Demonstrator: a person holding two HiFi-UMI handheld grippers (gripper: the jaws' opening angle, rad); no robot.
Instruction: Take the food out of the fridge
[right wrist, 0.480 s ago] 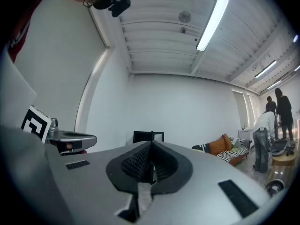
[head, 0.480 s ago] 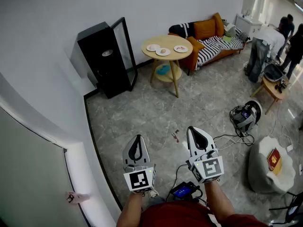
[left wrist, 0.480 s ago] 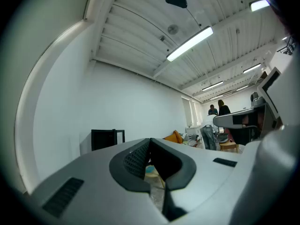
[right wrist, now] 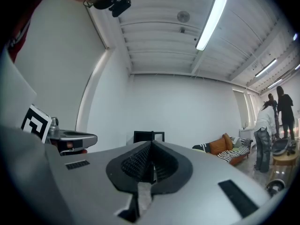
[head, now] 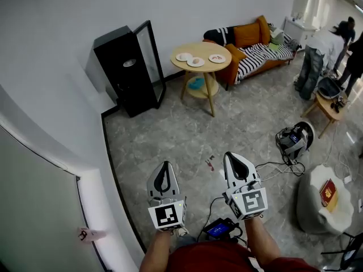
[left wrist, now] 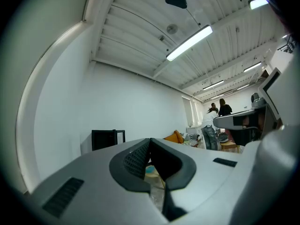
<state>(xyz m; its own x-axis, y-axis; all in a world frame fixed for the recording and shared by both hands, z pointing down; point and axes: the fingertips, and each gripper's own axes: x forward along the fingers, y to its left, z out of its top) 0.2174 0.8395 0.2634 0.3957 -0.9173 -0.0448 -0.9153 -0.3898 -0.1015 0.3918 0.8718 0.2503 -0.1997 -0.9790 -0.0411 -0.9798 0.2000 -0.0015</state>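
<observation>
grey floor [head: 170,135]; black fridge [head: 122,67] far off, seemingly open; left gripper [head: 165,166] and right gripper [head: 232,156] both closed, empty.

White walls [head: 57,21] and a grey stone-tile floor [head: 170,135], nothing fancy. A round wooden table [head: 204,50] sits near the far wall with an orange sofa [head: 249,35] just beside it. Long tube lights [left wrist: 190,42] run across the ribbed ceiling [left wrist: 131,36].

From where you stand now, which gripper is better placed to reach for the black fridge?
Left, but only slightly. The fridge stands far ahead on the left, and the left gripper is on that side. Both it and the right gripper are shut and empty.
</observation>
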